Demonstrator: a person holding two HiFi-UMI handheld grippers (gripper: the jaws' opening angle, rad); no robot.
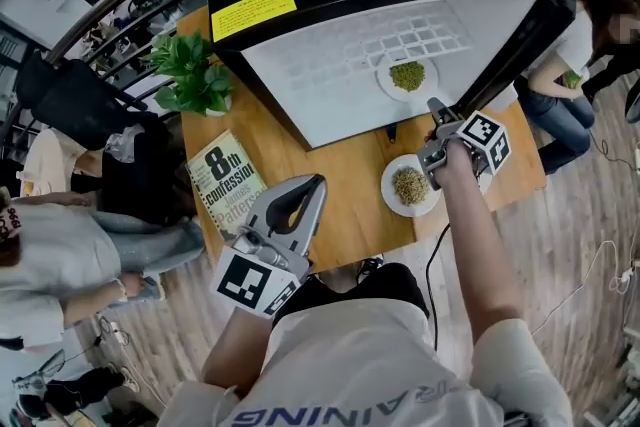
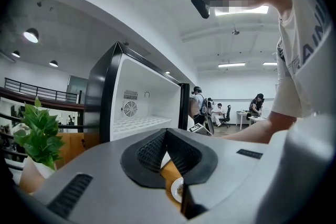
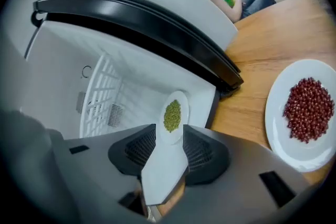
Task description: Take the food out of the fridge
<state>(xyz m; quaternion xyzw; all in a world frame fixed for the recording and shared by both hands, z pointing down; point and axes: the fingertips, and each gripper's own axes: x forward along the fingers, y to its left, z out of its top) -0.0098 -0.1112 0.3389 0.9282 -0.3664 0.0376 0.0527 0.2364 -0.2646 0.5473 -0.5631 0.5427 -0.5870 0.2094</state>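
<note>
Right gripper: my fingers released, empty, lined up on round white plate of green beans, still inside black white-lined fridge; judged next to fetch. Left gripper: clenched on nothing, held low, out of way. White plate of pale grains already out on wooden table.

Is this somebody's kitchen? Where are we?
Probably not a kitchen: it looks like a big open office or lab. The small fridge sits on a wooden table, people are at desks behind, and a balcony railing runs above.
</note>
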